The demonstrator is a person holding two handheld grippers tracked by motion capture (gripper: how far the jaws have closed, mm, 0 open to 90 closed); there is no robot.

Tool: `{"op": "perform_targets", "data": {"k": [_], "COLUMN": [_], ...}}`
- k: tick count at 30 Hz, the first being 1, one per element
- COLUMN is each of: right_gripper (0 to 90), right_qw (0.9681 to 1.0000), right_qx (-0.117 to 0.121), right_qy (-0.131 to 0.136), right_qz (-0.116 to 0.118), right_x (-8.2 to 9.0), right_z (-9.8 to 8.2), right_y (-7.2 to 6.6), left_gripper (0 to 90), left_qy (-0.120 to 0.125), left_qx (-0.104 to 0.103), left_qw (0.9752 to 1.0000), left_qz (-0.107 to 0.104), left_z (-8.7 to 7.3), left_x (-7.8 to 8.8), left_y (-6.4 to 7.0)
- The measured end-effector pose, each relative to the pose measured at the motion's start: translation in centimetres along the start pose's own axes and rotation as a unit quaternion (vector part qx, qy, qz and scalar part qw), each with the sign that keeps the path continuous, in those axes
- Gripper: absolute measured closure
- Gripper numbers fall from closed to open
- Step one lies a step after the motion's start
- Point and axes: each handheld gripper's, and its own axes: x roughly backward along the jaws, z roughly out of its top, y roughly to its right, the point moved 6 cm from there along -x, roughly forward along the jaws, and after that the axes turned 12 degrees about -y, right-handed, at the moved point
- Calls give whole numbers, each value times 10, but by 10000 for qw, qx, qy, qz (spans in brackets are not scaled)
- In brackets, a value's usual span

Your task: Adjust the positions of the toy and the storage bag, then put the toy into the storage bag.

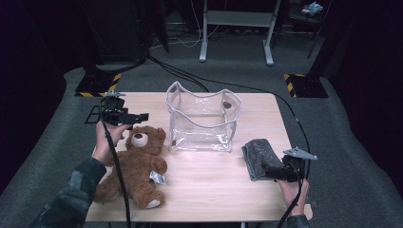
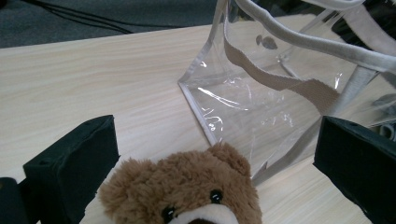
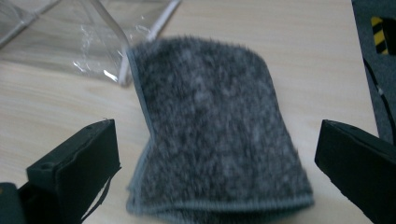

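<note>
The table (image 1: 204, 190) is a light wood-grain surface and carries three items. The person's forearms enter from the near edge.

The clear bag (image 1: 203, 118) stands upright at the centre of the table, toward the far side. It is made of transparent plastic with grey trim along its rim, and its mouth is open at the top. A grey strap hangs down inside it, as the left gripper view shows; no loose item can be made out in the bag. In the high view a small red mark shows near its lower left corner; what it is cannot be told.

The teddy bear (image 1: 138, 166) lies on its back to the left of the bag, head toward the far side, outside the bag and just beside it. A small tag lies at its flank.

The grey cloth (image 1: 259, 156) lies folded on the table to the right of the bag, near its lower right corner, also outside the bag.

The left gripper (image 1: 138, 116) hovers just beyond the bear's head. Its jaws are spread wide, with the head between them and untouched.

The right gripper (image 1: 266, 172) sits at the near end of the cloth. Its jaws are spread wide on either side of the cloth without pressing it.
</note>
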Motion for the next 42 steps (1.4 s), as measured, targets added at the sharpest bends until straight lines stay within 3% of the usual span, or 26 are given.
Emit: {"op": "perform_targets", "data": {"k": [2, 9, 11, 14, 16, 28, 30, 31, 37, 42], "right_gripper": [0, 0, 0, 0, 0, 0, 0, 0, 0, 0], "right_qw": [10000, 9996, 9993, 9993, 9991, 9990, 9990, 9990, 9990, 9989], "right_qx": [-44, -1, 15, -87, -148, -207, -141, -138, -111, -102], "right_qy": [-3, -190, -224, -261, -277, -245, -257, -262, -260, -273], "right_qz": [-70, -206, -304, -266, -289, -319, -351, -348, -342, -359], "right_x": [-2, -14, -18, -21, -25, -25, -26, -27, -27, -27], "right_z": [-15, -49, -53, -59, -64, -69, -69, -69, -69, -69], "right_y": [2, 8, 9, 11, 13, 14, 14, 14, 13, 13], "left_gripper": [0, 0, 0, 0, 0, 0, 0, 0, 0, 0], "left_qy": [79, -43, -60, -150, -260, -525, -668, -652, -955, -1148], "left_qx": [49, 17, 72, 166, 119, -17, -71, 9, -164, -53], "left_qw": [9999, 9999, 9999, 9997, 9995, 9978, 9969, 9969, 9938, 9913], "left_qz": [-94, -155, -93, 94, 146, 396, 415, 444, 553, 635], "left_z": [-7, -35, -42, -54, -60, -81, -84, -85, -92, -100], "left_x": [2, 6, 7, 7, 6, -5, -9, -12, -24, -38], "left_y": [-1, -9, -11, -12, -12, -3, -4, -3, -1, -4]}}
